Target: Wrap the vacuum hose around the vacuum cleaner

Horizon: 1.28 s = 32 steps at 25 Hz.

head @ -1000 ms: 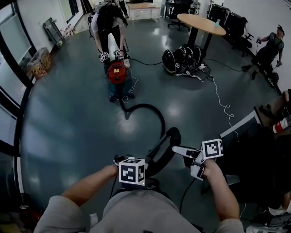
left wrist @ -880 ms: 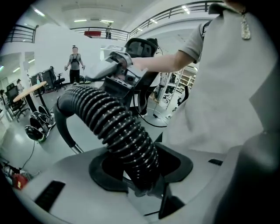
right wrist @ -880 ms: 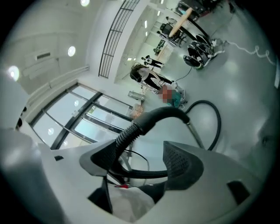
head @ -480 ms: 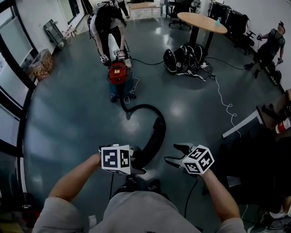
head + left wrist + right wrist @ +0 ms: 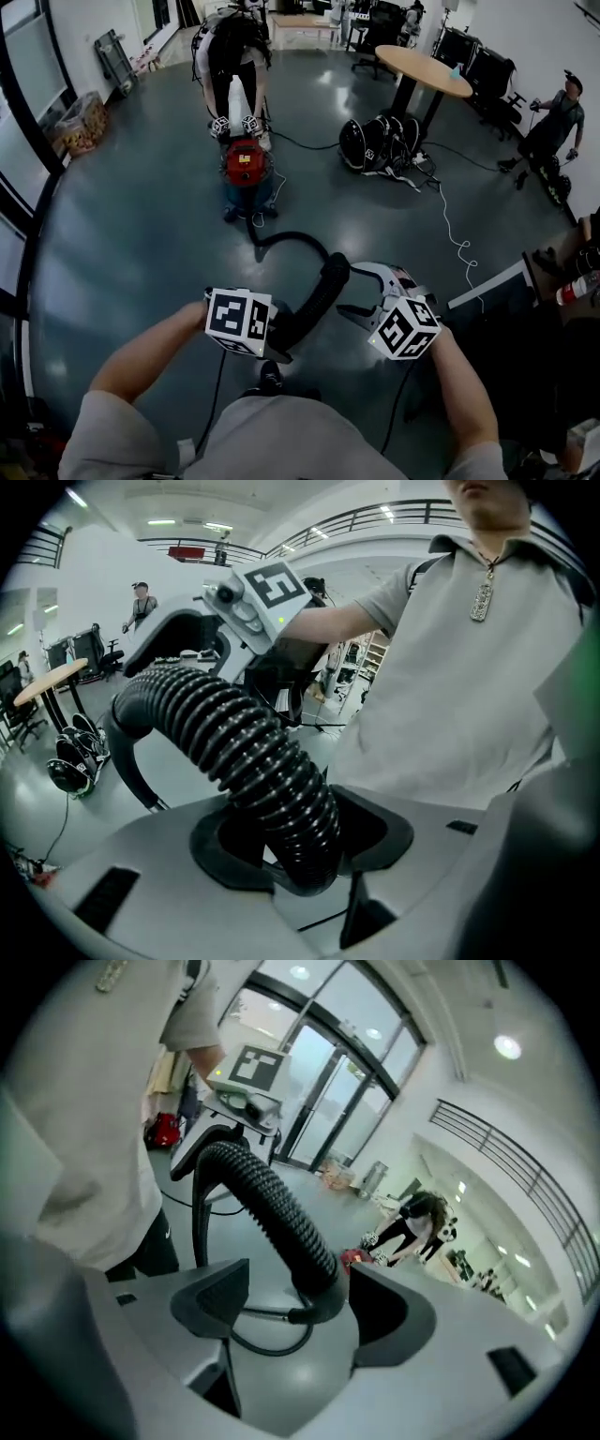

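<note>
- Two-handed work on the hose: clamped in the left gripper, loose between the wide-spread jaws of the right gripper.
- Trailing across the floor to the vacuum cleaner, well ahead.
- Best to close the right first, then carry slack forward.
- Plenty of bare floor; mind the person at the cleaner.

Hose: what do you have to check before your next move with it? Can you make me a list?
1. Left gripper clamped on the hose: ok.
2. Right gripper clamped too: not ok; its jaws stand open and the hose only leans on one side.
3. Hose free of knots on the floor: ok, one loose curve.
4. Hose plugged into the vacuum cleaner: cannot tell.
5. Room around the vacuum cleaner: not ok; a person bends over it.
</note>
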{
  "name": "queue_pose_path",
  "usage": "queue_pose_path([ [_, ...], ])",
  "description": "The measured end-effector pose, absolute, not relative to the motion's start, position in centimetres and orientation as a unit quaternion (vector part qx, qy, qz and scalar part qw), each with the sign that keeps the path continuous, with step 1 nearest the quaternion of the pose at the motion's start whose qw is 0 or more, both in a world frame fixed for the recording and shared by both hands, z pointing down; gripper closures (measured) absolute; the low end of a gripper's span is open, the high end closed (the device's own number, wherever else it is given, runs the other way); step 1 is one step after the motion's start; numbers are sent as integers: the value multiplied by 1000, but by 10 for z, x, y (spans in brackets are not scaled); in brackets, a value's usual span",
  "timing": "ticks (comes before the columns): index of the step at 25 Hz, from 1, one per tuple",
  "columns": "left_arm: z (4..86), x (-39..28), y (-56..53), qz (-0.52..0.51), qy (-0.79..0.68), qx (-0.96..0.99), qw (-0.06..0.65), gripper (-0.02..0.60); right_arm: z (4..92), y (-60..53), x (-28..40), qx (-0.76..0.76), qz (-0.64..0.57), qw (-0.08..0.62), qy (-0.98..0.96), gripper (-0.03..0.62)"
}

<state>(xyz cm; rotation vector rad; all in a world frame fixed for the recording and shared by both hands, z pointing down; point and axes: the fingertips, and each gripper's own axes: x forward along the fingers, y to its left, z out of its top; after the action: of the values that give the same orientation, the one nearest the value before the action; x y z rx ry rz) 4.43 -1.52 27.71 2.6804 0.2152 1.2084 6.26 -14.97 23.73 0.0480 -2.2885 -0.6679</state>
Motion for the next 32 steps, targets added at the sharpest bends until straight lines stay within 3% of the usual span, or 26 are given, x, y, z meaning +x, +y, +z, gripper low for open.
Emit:
queue_pose_path([
  [11,302,-13,-50,452,125,880,74,387,299,-155,-24,-184,-310,513,-779,275],
  [12,307,-19,-51,459,126,876,76,386,304,-155,-27,-192,-320,517,-770,294],
  [13,312,-23,-52,463,127,874,81,385,308,-156,-30,-199,-329,518,-764,379],
  [16,324,-33,-55,459,115,874,114,385,312,-157,-36,-205,-351,511,-758,435],
  [22,317,-31,-91,412,-5,902,129,385,290,-182,-25,-154,-361,508,-767,456],
  [28,285,-25,-128,317,-187,929,41,371,263,-209,8,-93,-347,529,-769,456],
  [32,288,-25,-130,319,-241,916,29,370,266,-226,29,-66,-346,556,-753,456],
])
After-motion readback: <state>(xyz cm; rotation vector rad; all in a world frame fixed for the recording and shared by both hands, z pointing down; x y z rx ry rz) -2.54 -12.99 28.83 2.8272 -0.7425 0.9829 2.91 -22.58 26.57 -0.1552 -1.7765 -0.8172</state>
